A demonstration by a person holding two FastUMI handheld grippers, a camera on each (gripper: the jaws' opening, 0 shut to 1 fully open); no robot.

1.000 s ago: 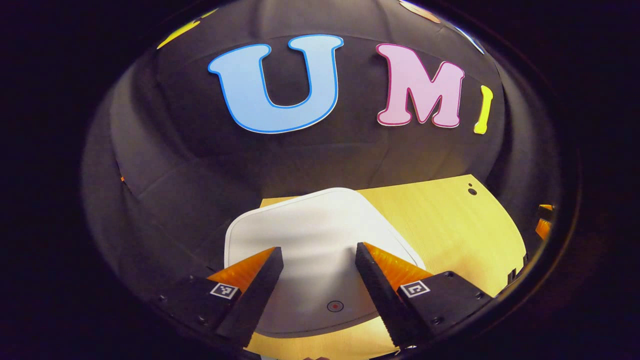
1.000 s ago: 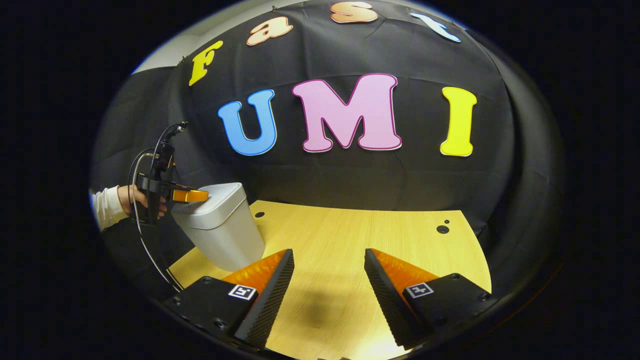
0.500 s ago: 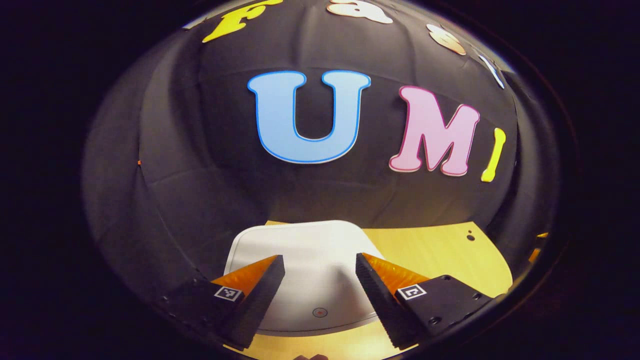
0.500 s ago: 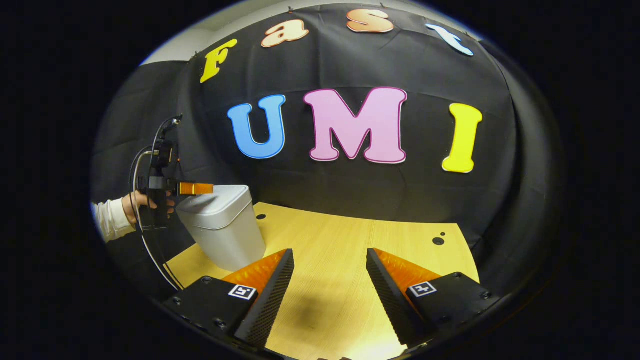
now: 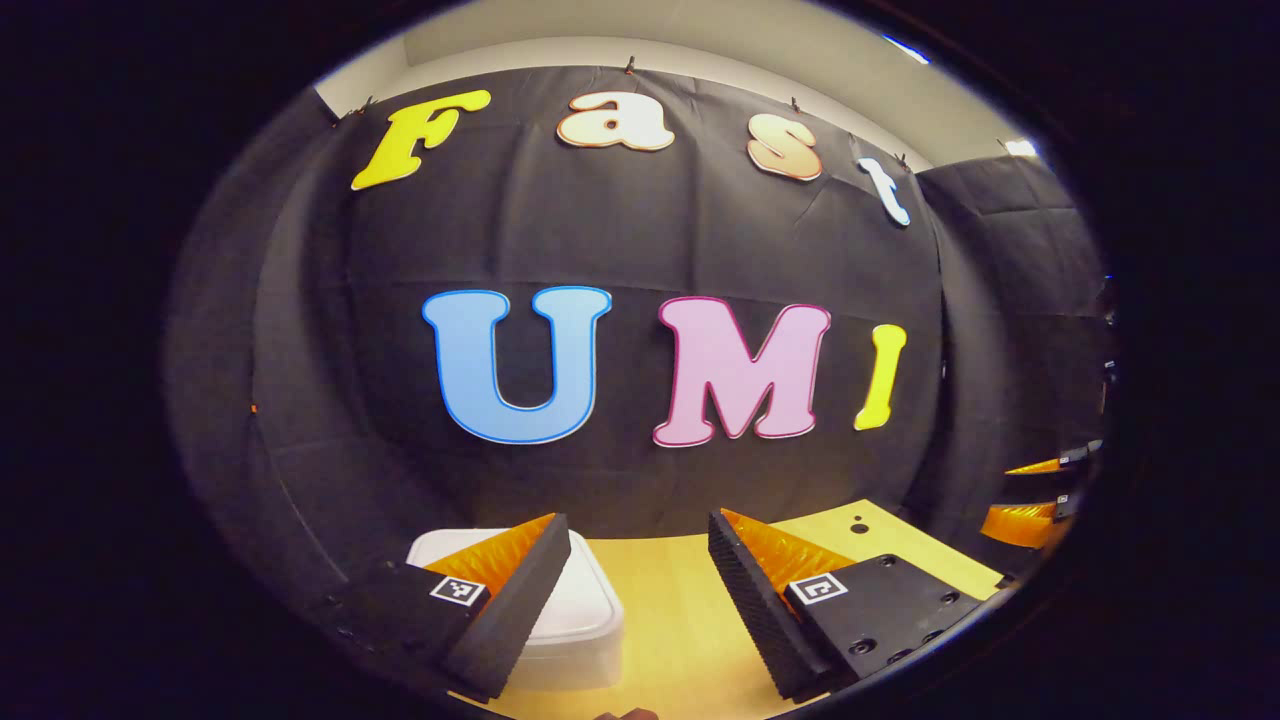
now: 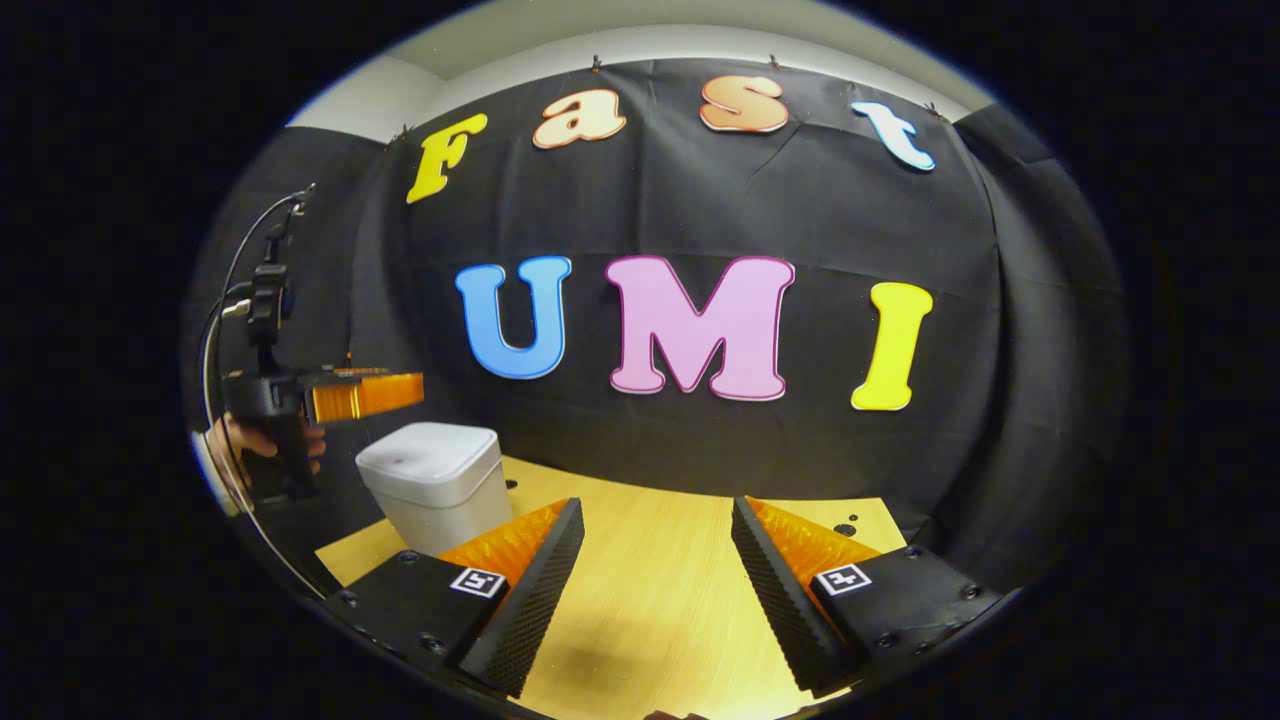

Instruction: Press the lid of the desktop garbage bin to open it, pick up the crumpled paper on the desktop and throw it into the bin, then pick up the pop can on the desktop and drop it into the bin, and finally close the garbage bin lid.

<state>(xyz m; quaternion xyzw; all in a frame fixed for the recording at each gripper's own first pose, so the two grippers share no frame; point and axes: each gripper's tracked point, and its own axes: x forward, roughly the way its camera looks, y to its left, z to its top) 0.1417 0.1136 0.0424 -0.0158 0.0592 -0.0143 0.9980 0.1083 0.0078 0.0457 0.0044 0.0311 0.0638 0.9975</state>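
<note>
Left gripper view: left gripper jaws spread, nothing held. Bin sits low on the desk, partly behind one finger; lid down.

Right gripper view: right gripper jaws spread, empty, over bare desk. Bin stands far left; left gripper hovers above the lid, clear of it.

Risk: lid may be unlatched and could spring up; a careless swing of the left gripper could knock the bin.
</note>
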